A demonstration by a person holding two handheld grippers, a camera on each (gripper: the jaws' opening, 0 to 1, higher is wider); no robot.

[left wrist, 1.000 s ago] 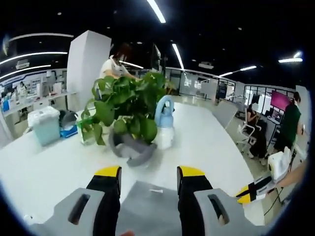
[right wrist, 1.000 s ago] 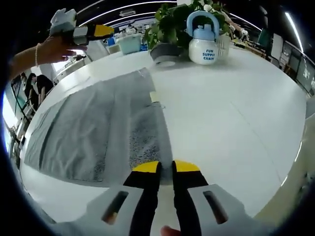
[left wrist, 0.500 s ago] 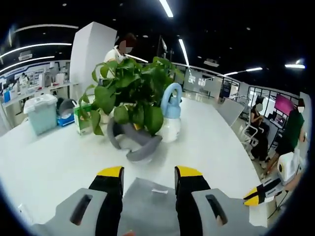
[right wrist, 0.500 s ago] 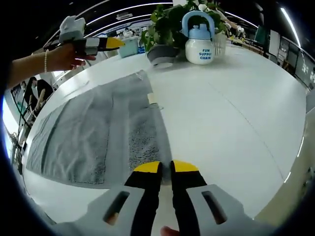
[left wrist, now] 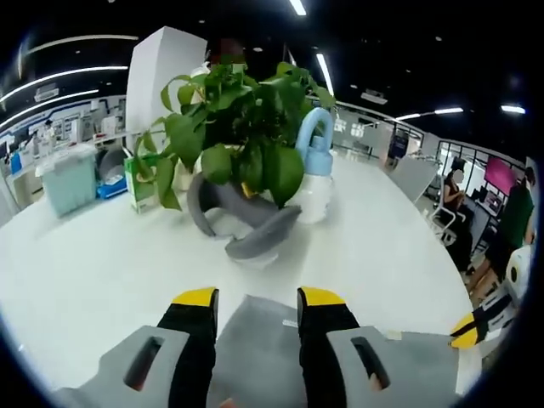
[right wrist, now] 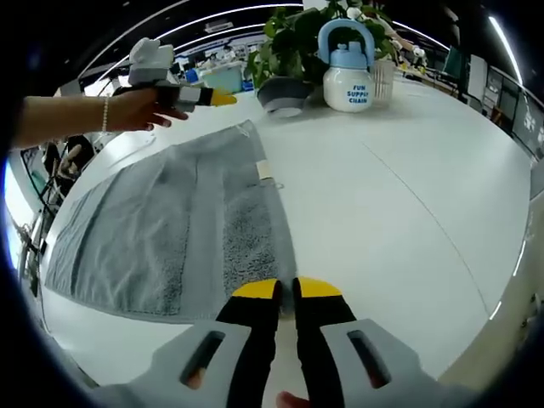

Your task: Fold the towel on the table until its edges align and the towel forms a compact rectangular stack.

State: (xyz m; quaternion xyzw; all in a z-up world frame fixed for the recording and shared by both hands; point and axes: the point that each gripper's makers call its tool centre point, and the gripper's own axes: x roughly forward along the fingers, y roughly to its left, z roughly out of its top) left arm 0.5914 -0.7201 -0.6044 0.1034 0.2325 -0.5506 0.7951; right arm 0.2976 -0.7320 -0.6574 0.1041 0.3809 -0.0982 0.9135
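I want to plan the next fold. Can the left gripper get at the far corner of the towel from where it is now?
Probably yes. The left gripper hangs just beyond the towel near its far corner, jaws open, with bare table around. The plant and watering can stand farther off.

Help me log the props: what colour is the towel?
Grey. The towel shows best in the right gripper view, spread flat on the white table.
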